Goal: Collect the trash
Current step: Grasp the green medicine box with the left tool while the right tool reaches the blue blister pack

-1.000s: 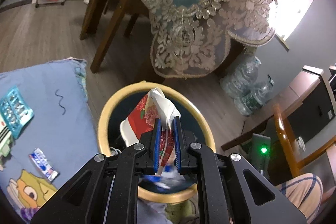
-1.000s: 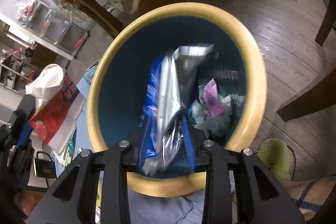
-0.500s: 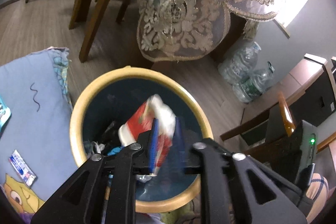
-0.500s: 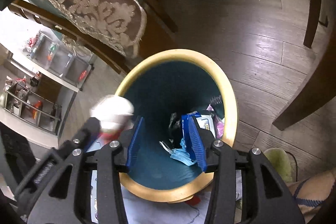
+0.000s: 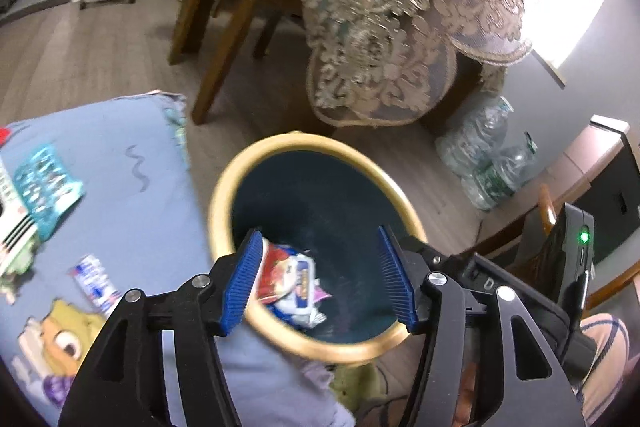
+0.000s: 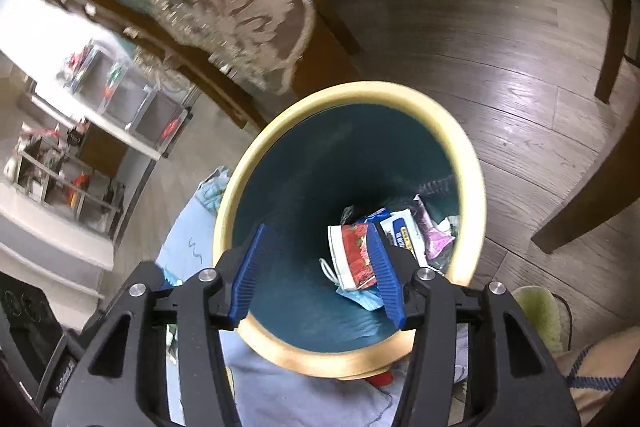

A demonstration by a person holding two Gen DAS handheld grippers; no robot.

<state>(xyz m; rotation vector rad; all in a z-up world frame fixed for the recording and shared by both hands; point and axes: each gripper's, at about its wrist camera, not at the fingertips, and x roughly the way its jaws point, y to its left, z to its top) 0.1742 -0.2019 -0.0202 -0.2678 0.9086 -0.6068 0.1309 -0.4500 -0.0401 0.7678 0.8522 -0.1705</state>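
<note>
Wrappers (image 6: 354,255) lie in the yellow-rimmed bin (image 6: 468,163), at four o'clock on its floor: light, crinkly, slippery; pinch an edge. Left gripper (image 5: 320,277) and right gripper (image 6: 316,273) both opening, nothing between jaws.

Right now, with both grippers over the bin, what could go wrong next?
1. The left gripper and right gripper, jaws opening with nothing between them, hang just above the bin's yellow rim; a careless pull-back might clip and tip it.
2. The small wrapper and teal packet on the blue cloth could be overlooked.
</note>
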